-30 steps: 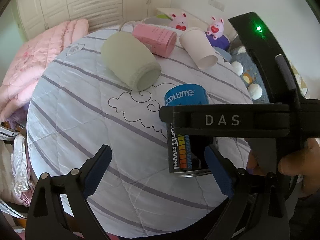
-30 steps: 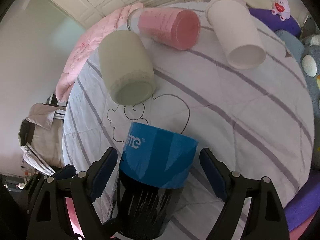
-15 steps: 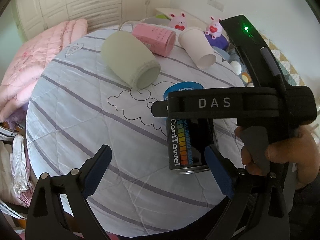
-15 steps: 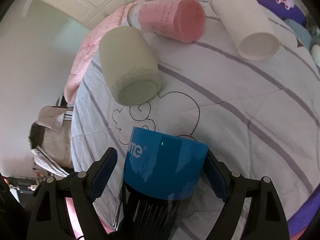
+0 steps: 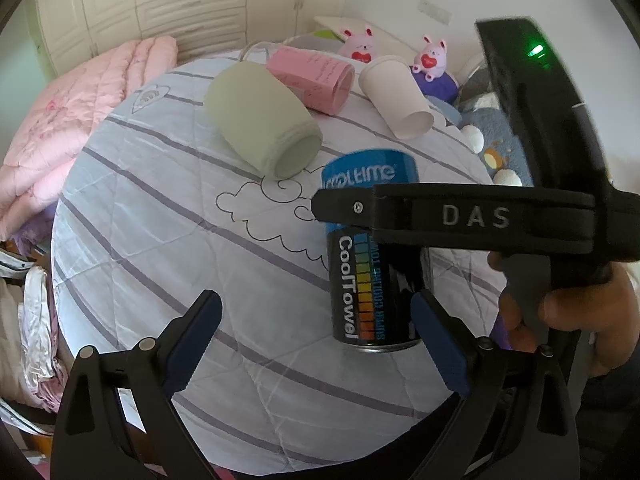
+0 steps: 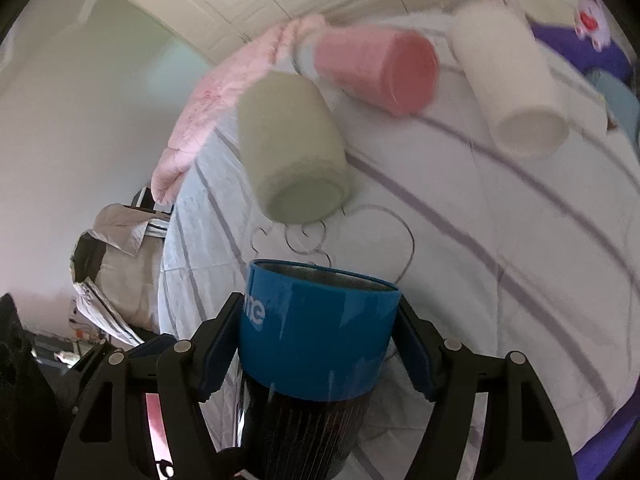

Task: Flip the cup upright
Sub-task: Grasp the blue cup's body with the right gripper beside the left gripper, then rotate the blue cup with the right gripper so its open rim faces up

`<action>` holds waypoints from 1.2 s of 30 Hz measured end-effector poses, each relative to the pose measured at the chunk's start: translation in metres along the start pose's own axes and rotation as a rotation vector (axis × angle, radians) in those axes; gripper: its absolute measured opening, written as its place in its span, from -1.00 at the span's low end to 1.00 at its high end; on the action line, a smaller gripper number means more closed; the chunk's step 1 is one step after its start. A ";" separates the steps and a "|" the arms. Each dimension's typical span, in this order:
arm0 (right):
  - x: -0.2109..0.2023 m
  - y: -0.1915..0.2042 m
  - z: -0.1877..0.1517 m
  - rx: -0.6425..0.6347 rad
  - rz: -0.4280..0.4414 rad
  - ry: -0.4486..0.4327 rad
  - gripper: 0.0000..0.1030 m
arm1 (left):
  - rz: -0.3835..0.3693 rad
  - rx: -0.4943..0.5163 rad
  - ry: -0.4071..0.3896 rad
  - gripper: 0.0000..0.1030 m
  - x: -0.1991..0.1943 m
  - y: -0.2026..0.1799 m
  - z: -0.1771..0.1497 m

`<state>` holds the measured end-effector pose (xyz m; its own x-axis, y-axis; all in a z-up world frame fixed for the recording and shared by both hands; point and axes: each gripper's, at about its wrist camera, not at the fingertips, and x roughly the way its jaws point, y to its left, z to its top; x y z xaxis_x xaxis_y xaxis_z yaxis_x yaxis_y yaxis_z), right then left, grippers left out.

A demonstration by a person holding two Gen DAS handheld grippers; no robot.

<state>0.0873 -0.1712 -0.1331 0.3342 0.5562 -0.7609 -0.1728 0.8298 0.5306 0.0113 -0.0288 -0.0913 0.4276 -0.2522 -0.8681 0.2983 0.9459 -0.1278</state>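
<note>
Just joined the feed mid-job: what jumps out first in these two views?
The right gripper has its jaws clamped on the blue band of the blue-and-black cup, front and centre. Behind it, a green cup, pink cup and white cup lie tipped over on the striped bedspread.

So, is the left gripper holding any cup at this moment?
No, the left gripper is open and holds nothing; the right gripper clamps the blue cup.

The cup point(image 5: 370, 248) is black with a blue band, white lettering and a rainbow colour scale. The bedsheet point(image 5: 168, 248) is white with grey-purple stripes and outlined clouds. Sage-green mug point(image 5: 262, 130), pink tumbler point(image 5: 314, 76), white paper cup point(image 5: 396, 94).
</note>
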 end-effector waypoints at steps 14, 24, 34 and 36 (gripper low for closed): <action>-0.026 0.043 -0.005 -0.437 -0.216 -0.313 0.39 | 0.046 -0.073 -0.031 0.88 0.010 0.005 0.010; -0.030 0.045 -0.025 -0.521 -0.217 -0.351 0.40 | 0.066 -0.025 -0.014 0.88 0.023 -0.007 0.004; -0.031 0.043 -0.038 -0.557 -0.186 -0.346 0.40 | 0.118 0.040 -0.018 0.88 0.020 -0.019 -0.004; -0.032 0.044 -0.040 -0.563 -0.186 -0.344 0.40 | 0.131 0.044 -0.013 0.88 0.020 -0.019 -0.005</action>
<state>0.0321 -0.1505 -0.1005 0.6641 0.4331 -0.6094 -0.5083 0.8593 0.0568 0.0101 -0.0511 -0.1090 0.4759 -0.1302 -0.8698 0.2761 0.9611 0.0072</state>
